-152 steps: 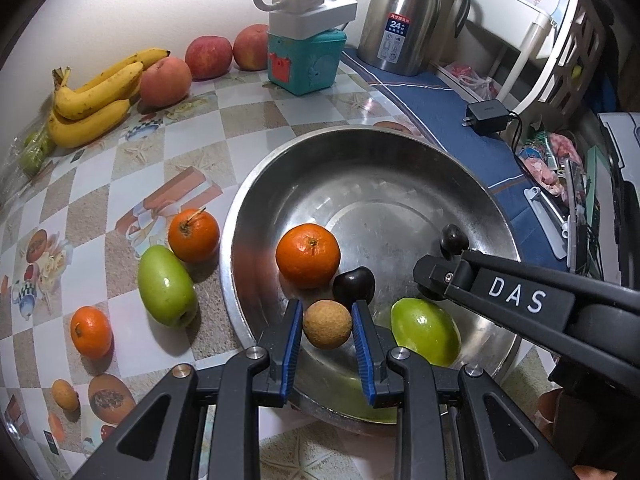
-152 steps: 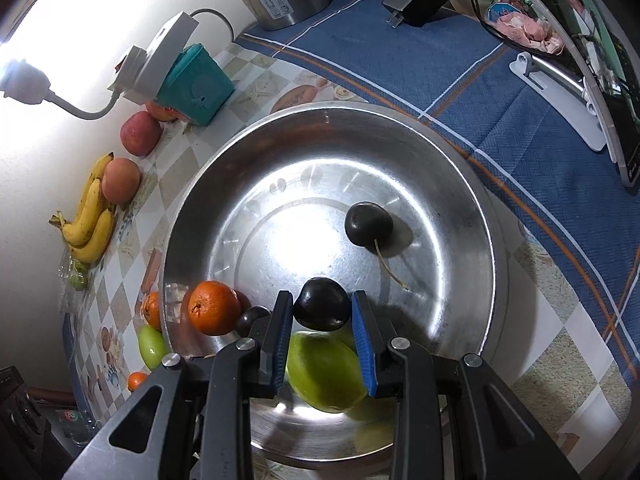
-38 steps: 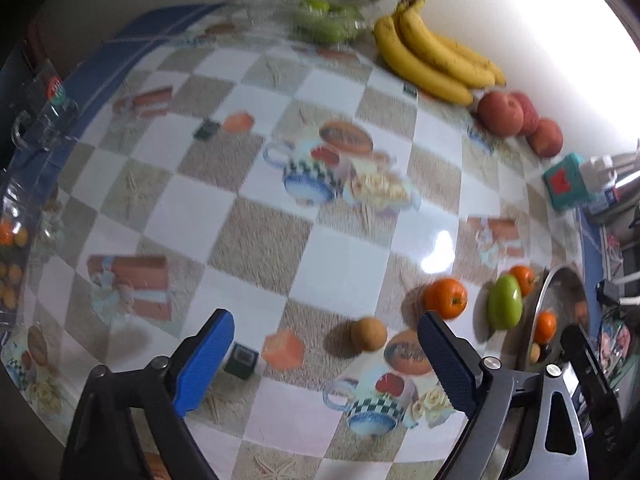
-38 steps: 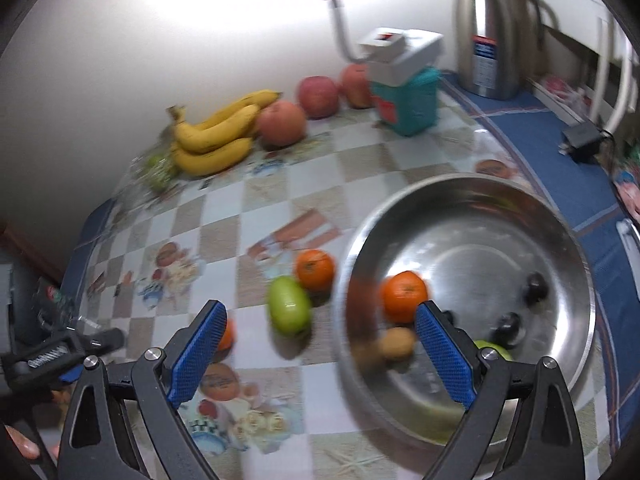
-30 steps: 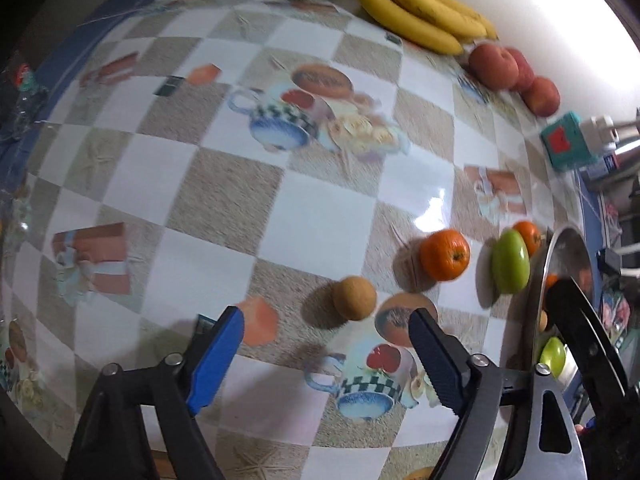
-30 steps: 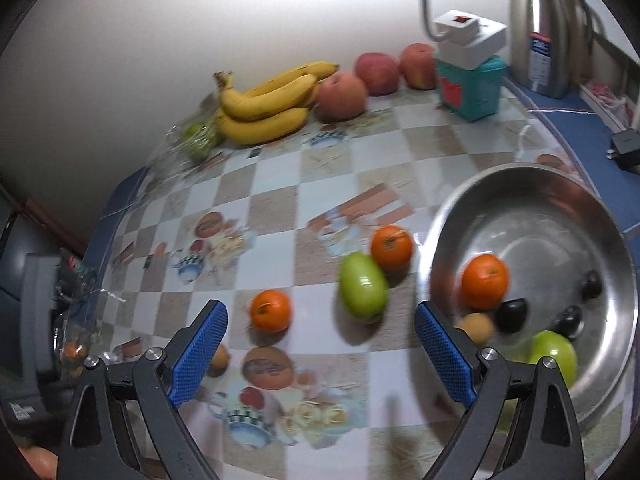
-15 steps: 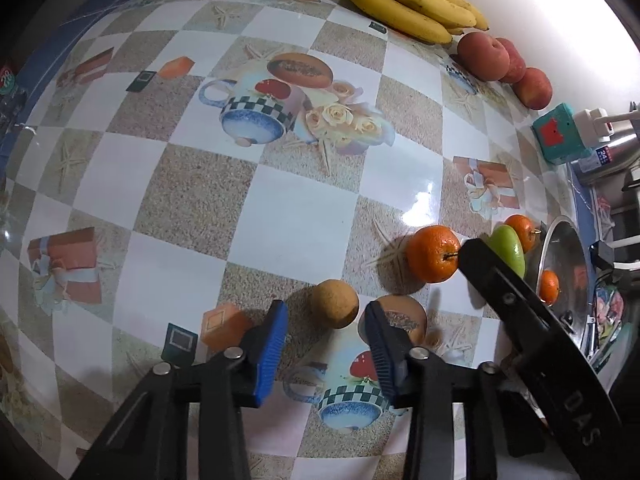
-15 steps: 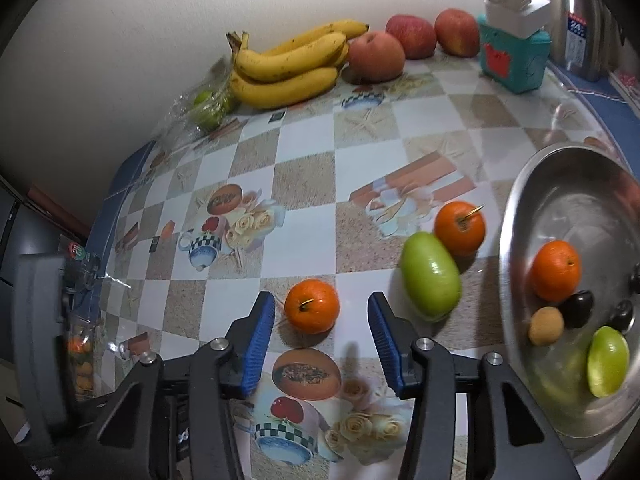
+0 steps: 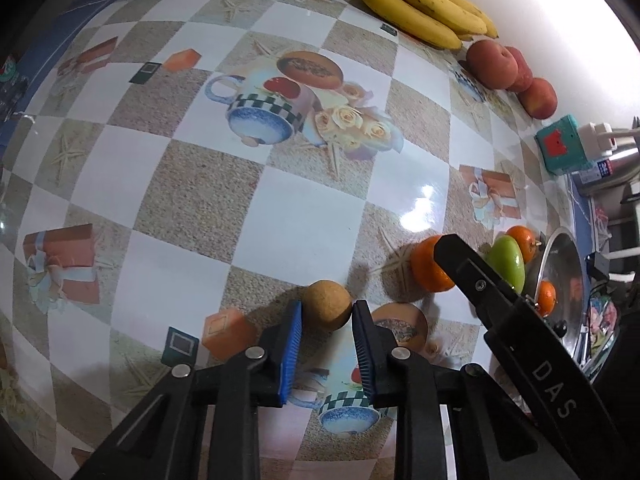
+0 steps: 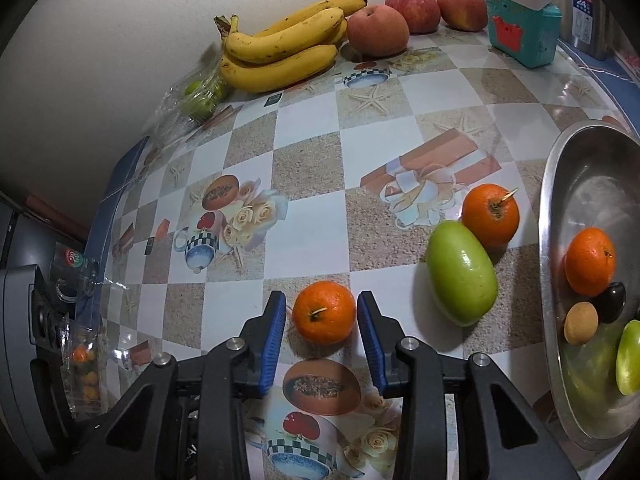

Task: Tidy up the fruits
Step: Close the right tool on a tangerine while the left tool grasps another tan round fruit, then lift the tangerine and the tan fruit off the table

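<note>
With the left tongs [image 9: 326, 314] pinching the small tan fruit [image 9: 327, 305] on the table [image 9: 280, 216], right tongs [image 10: 322, 312] bracket the orange [image 10: 324, 312], pads not quite touching. Close squarely across the middle before lifting toward the bowl [image 10: 548, 216].

White capital letters "DAS" run along the black arm of the right claw [image 9: 430, 256], where it crosses the lower right of the left wrist view. In the right wrist view, the steel flask [image 10: 584, 12] at the top right edge carries a dark label with "24" in white digits; smaller print sits beneath it, too fine to read. The same label shows in the left wrist view as a blue and red patch, illegible there. At the left edge of the right wrist view, a round red and green sticker [image 10: 74, 258] on a clear container bears pale figures, possibly "20", though the blur leaves that unsure.
</note>
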Demonstrator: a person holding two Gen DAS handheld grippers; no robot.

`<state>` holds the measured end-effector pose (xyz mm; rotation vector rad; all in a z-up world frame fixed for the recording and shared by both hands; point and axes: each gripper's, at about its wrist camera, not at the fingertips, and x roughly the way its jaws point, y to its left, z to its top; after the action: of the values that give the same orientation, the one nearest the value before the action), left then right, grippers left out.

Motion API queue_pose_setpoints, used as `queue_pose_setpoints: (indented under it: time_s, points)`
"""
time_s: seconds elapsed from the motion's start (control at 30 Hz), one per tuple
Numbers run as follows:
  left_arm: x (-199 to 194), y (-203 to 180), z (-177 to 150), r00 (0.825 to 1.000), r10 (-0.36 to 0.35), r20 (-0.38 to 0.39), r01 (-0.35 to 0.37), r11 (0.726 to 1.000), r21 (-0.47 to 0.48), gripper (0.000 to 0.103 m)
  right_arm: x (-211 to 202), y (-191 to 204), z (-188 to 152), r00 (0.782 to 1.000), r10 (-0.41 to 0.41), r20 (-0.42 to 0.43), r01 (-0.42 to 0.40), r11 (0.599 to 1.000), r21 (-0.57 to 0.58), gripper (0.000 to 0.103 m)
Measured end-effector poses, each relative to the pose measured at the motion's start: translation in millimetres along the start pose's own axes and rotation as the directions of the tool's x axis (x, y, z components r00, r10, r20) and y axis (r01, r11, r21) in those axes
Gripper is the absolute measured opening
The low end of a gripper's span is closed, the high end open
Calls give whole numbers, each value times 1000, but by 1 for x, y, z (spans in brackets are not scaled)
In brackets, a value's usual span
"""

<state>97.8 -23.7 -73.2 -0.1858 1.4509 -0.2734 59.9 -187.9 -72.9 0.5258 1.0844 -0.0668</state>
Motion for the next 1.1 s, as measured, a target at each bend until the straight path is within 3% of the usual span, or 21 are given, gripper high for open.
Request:
queue_pose_setpoints:
  time_s: [0.47, 1.1]
  points:
    - [-24, 33, 8, 997, -21, 69, 30, 989, -147, 27, 6, 6, -2, 998, -59, -2, 59, 997, -52, 37]
    - [-29, 36, 8, 996, -39, 76, 51, 985, -166, 27, 12, 19, -3, 993, -115, 5, 114, 986, -124, 38]
